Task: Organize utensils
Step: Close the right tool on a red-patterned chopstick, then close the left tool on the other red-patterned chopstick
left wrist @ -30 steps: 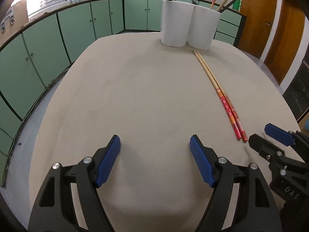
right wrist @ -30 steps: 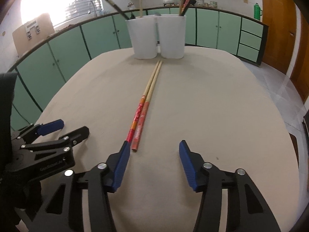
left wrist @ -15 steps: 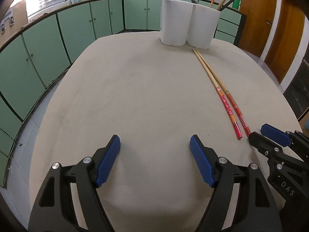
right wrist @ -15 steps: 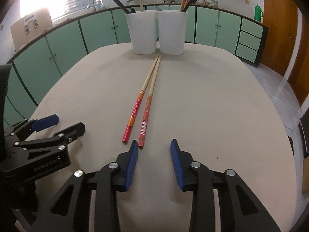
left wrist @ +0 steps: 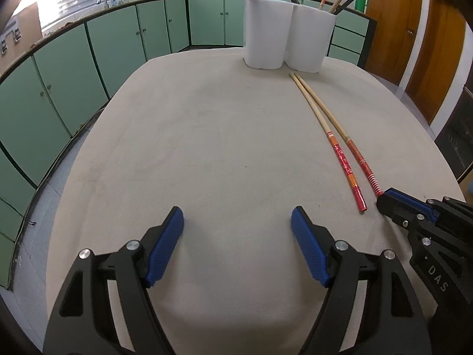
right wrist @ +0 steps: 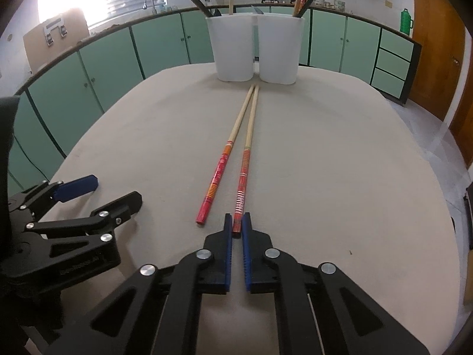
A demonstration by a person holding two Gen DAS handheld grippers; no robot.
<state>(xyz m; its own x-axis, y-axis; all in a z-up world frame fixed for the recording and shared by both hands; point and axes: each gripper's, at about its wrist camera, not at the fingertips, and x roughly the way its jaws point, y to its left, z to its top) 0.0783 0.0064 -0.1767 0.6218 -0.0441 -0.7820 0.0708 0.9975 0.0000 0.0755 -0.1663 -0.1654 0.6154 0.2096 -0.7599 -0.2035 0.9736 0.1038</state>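
Beige round table (right wrist: 340, 162) carries two white holders (right wrist: 255, 48) standing side by side at its far edge, each with utensils upright inside. Two chopsticks (right wrist: 232, 159) lie on the table in front of them, pale bamboo tips nearly touching by the holders, red patterned ends fanned apart toward the grippers. Right gripper (right wrist: 236, 227) has just been closing and now pinches the red end of the right-hand chopstick (right wrist: 246, 159); left gripper (left wrist: 236, 222) hangs spread wide over bare table, holding nothing.

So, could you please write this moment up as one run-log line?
right gripper: jaws just closed on right chopstick | left gripper: open, empty | left chopstick: on table | holders: upright
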